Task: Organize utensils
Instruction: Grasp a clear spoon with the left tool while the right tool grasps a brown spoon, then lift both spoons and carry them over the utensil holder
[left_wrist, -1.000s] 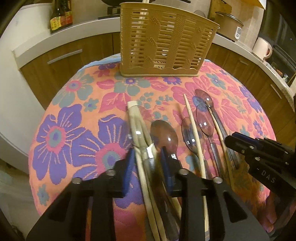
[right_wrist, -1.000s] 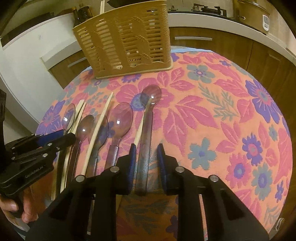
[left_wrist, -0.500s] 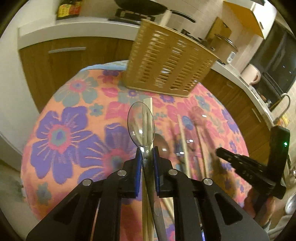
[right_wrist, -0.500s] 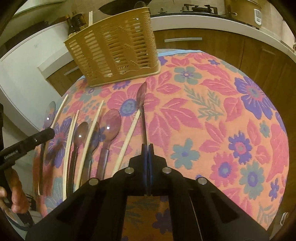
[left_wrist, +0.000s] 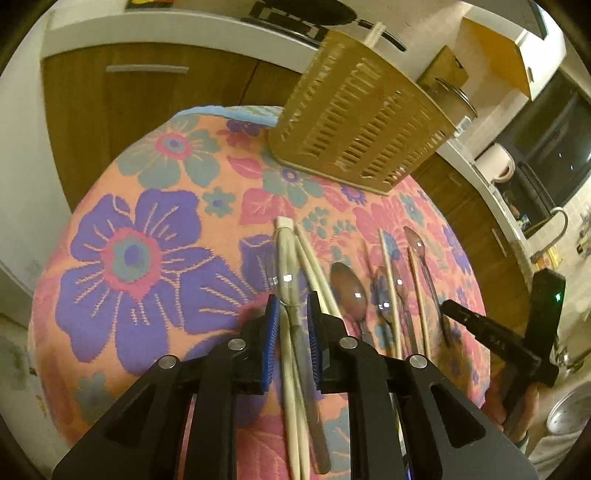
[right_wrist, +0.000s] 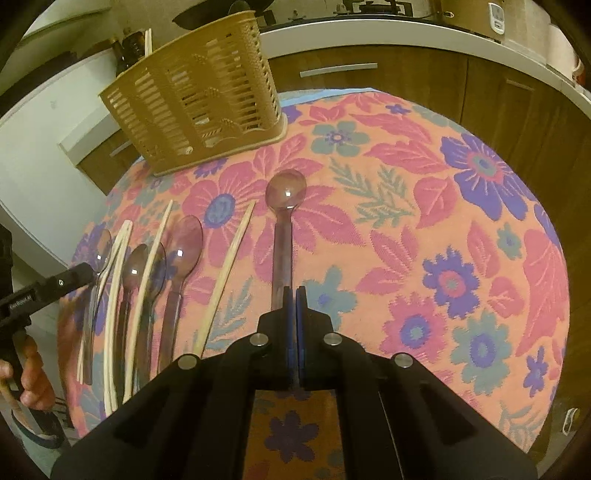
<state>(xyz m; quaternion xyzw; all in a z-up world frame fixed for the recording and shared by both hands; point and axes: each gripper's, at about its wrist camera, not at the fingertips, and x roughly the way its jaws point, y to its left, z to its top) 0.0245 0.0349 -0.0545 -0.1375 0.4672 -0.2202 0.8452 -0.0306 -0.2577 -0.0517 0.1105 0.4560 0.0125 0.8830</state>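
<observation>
Round desk under floral orange cloth (right_wrist: 424, 177). Far side: tan slotted plastic utensil basket (right_wrist: 195, 99), pale chopsticks poking out. Right hand-held gripper (right_wrist: 294, 295) clamped on long translucent purple spoon (right_wrist: 283, 221). Left hand-held gripper (left_wrist: 291, 317) apart, straddling clear spoon (left_wrist: 291, 295) and white chopsticks (left_wrist: 286, 258).

Left fingers (left_wrist: 273, 325) parted again, spoon (left_wrist: 291, 295) released.
</observation>
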